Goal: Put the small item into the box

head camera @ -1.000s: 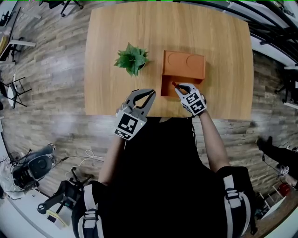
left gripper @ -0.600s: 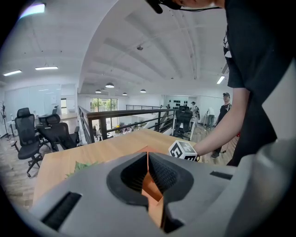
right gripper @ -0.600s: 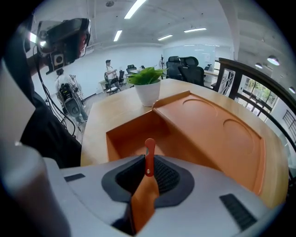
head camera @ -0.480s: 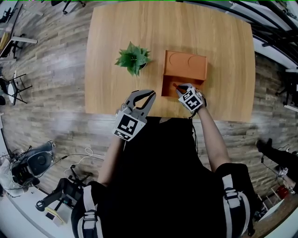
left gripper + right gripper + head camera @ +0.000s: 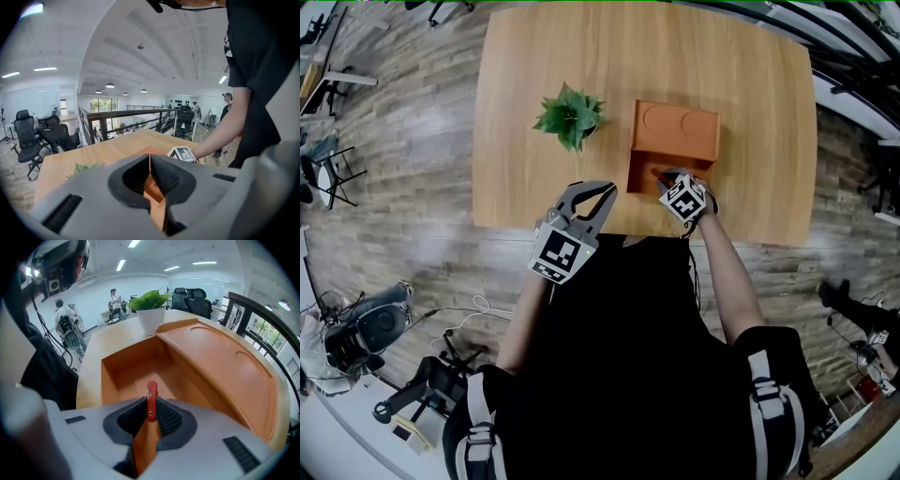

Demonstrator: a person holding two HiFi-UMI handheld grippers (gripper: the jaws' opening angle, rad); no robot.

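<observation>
The small item is a thin red piece standing upright between the pads of my right gripper, which is shut on it. The orange box lies on the wooden table, its lid folded back. Its open compartment is right in front of the item. In the head view my right gripper reaches over the near edge of that compartment. My left gripper hangs at the table's near edge, left of the box, jaws shut with nothing between them.
A small green plant in a white pot stands left of the box; it also shows beyond the box as the plant. The table's near edge runs just below both grippers. Chairs, railings and people stand in the background.
</observation>
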